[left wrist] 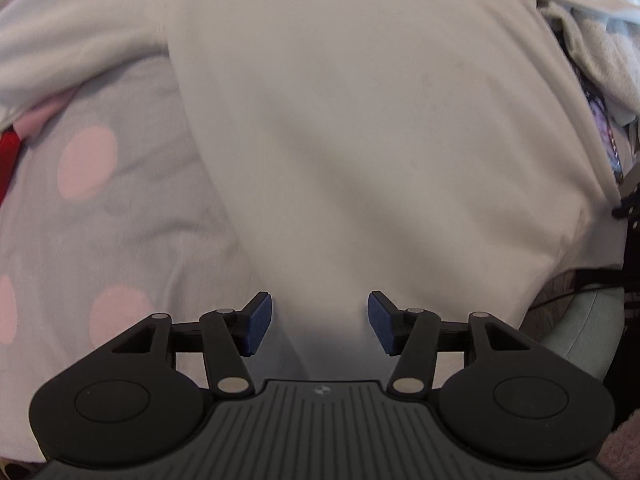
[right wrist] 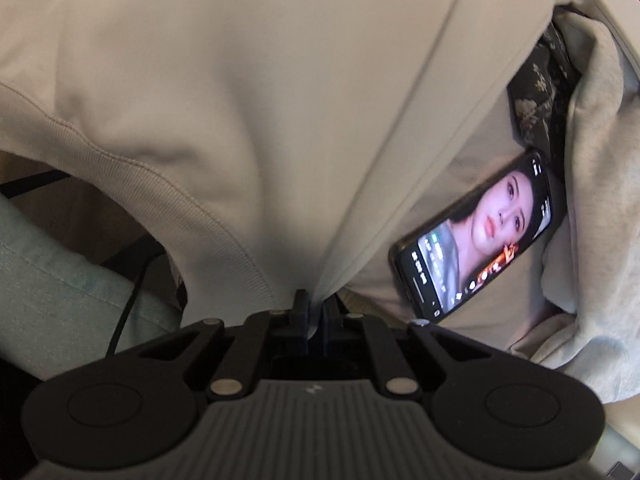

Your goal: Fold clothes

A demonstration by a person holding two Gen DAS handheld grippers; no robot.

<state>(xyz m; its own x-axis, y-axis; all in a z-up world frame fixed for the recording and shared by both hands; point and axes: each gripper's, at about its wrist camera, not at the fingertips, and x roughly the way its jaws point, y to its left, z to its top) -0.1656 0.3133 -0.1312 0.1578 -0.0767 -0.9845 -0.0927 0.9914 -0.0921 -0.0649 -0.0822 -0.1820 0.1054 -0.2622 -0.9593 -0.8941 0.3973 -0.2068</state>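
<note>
Sweatshirt of pale cream cotton jersey [left wrist: 360,128] lies spread over a grey bedcover dotted with pink circles [left wrist: 104,208], its body running from the cover's near edge to the far one and one long sleeve reaching toward the far left corner. The left gripper [left wrist: 320,322] hangs over the garment's near part with its blue pads [left wrist: 258,326] standing apart, nothing between them. In the right wrist view the same sweatshirt [right wrist: 240,92] shows its ribbed hem [right wrist: 168,192], and a fold of it runs down into the right gripper [right wrist: 317,316], whose jaws are closed tight on the cloth. A black smartphone with a lit screen [right wrist: 478,236] rests on pale fabric just right of that fold, beside a dark flower-patterned cloth [right wrist: 540,96].
</note>
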